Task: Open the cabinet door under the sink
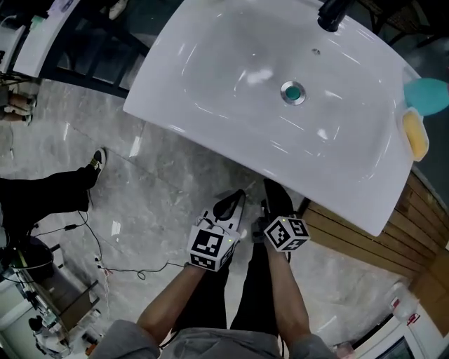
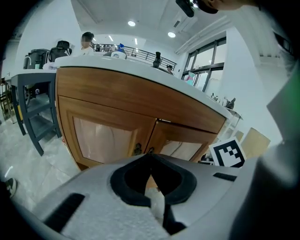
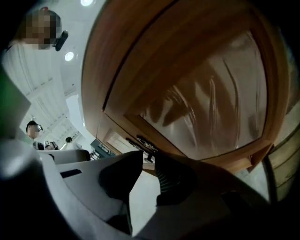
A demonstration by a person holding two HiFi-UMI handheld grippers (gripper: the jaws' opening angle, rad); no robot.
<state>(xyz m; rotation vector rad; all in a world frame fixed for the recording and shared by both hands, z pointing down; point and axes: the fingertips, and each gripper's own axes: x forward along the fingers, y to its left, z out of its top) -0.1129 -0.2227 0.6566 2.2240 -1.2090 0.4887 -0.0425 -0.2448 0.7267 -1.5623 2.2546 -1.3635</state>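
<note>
In the head view the white sink [image 1: 210, 84] fills the upper middle of the frame, its round drain [image 1: 293, 92] near the centre of the basin, a black faucet [image 1: 331, 14] at the top edge, and a yellow soap bar [image 1: 415, 134] on the rim at the right. The wooden cabinet [image 1: 365, 235] shows below the sink's lower right edge. Both grippers are held low in the centre of the frame, close side by side, pointing up toward the sink's front edge. The left gripper [image 1: 235, 200] has its jaws pressed together with nothing between them. Its own view shows the cabinet's two doors closed, with the left door [image 2: 101, 138] and the small dark handles [image 2: 137, 150] at the centre seam just above the jaw tips. The right gripper [image 1: 273, 191] sits partly under the basin's rim. In its view the jaws stand a narrow gap apart, right up against the glossy-panelled cabinet door [image 3: 211, 103], their tips just below its ornate handle [image 3: 143, 142]. Whether they touch the handle cannot be told. Grey marble floor [image 1: 161, 196] lies beneath.
</note>
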